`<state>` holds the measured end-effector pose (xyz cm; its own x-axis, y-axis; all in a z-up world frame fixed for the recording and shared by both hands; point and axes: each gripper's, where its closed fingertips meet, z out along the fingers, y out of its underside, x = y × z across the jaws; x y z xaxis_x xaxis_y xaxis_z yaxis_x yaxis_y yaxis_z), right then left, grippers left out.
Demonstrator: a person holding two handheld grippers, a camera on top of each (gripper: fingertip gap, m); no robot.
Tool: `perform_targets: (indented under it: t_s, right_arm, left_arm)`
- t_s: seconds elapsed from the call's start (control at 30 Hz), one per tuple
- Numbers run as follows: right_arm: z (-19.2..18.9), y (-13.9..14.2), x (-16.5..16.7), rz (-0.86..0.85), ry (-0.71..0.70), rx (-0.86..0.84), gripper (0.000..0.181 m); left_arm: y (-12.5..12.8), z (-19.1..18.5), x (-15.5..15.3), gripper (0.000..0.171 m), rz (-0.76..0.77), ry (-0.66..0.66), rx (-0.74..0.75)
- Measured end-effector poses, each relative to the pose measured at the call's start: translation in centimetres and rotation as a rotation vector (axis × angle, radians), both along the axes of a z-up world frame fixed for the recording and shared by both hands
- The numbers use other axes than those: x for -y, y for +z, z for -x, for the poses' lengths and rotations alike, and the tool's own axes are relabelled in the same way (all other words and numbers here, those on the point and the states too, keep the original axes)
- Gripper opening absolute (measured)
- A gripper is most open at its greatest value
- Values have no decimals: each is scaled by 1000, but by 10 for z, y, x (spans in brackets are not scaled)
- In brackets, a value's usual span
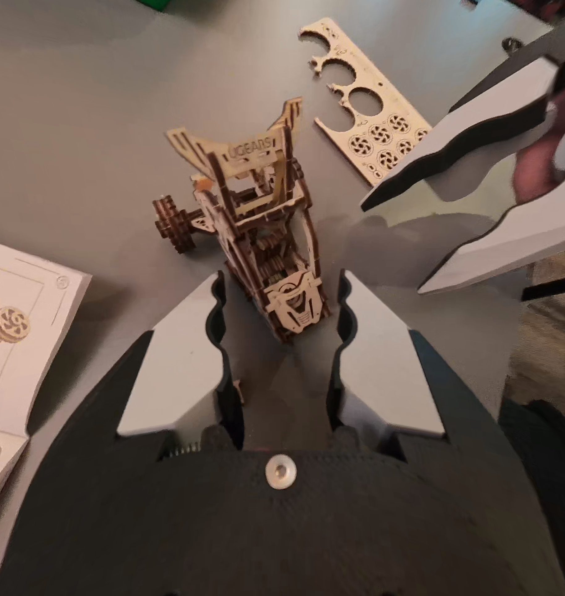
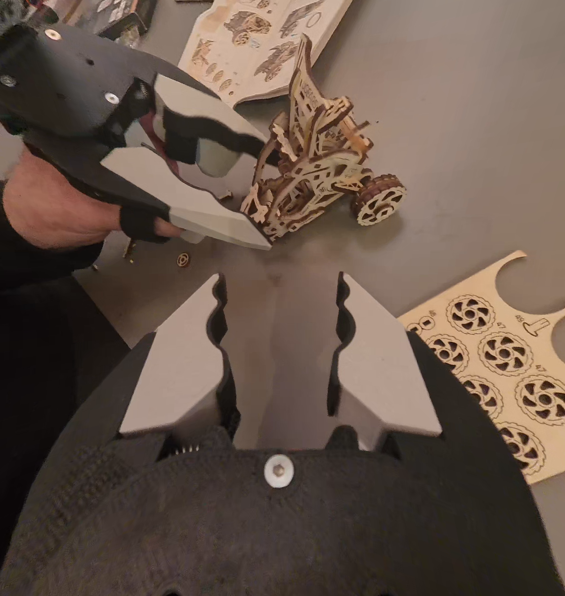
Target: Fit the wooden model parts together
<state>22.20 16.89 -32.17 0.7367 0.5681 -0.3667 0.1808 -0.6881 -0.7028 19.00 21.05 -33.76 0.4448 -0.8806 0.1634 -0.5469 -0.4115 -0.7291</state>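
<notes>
Left wrist view: the wooden model (image 1: 258,225) stands on the grey tabletop (image 1: 81,129) straight ahead of the left claw (image 1: 281,283), its nose end lying between that claw's fingertips.
Left claw state: spread wide, empty; whether either finger touches the model's nose I cannot tell.
Model long axis: runs away from the left claw, nose near, curved rear wing far; in the right wrist view the model (image 2: 316,171) lies crosswise, one wheel (image 2: 379,201) on its far right side.
Right claw state: the right claw (image 2: 279,280) is spread wide and holds nothing, over bare tabletop (image 2: 468,113), apart from the model.
Nearer claw: the left claw (image 2: 266,196) by far; seen from the right, its fingertips flank the model's front end.
Key relation: the model sits forward and slightly right of the right claw, so any approach would go ahead past the left claw's lower finger (image 2: 210,213).
Parts sheet: the wooden parts sheet (image 2: 500,371) lies right of the model, with wheel discs uncut and several round holes empty.
Instruction booklet: the booklet (image 2: 258,42) lies open beyond the model.
Loose bits: a small round piece (image 2: 183,259) lies on the tabletop left of the model's nose, under the left claw.
Obstruction: judged, the left claw itself crowds the model's front.
</notes>
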Motion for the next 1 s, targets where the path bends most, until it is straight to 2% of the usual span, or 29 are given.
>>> perform_targets:
  t_s: [0.1,0.23,0.37,0.4,0.47,0.53,0.77,0.87,1.0]
  right_arm:
    - [-3,3,-1,-29,-15,8,66]
    - [-13,2,-5,-90,-53,57,63]
    - [-14,-5,-2,-71,-53,48,64]
    - [-13,-6,-1,-71,-45,50,63]
    - [-13,-6,1,-84,-41,59,64]
    - [-13,-1,3,-99,-43,50,65]
    - [-3,43,19,-194,-4,-4,65]
    - [4,77,27,-266,-2,-51,67]
    - [11,126,36,-358,-26,-69,81]
  left_arm:
    - [-4,-4,-2,56,-8,-10,-38]
    - [-4,2,-3,53,-9,-35,-59]
    - [-4,12,-5,51,25,-79,-69]
    - [-1,13,-6,52,30,-75,-43]
    - [2,19,-4,72,56,-65,-21]
    - [11,29,-1,72,50,-60,3]
    - [52,112,1,66,-65,49,19]
    - [66,155,4,64,-101,128,19]
    - [74,209,14,62,-111,239,49]
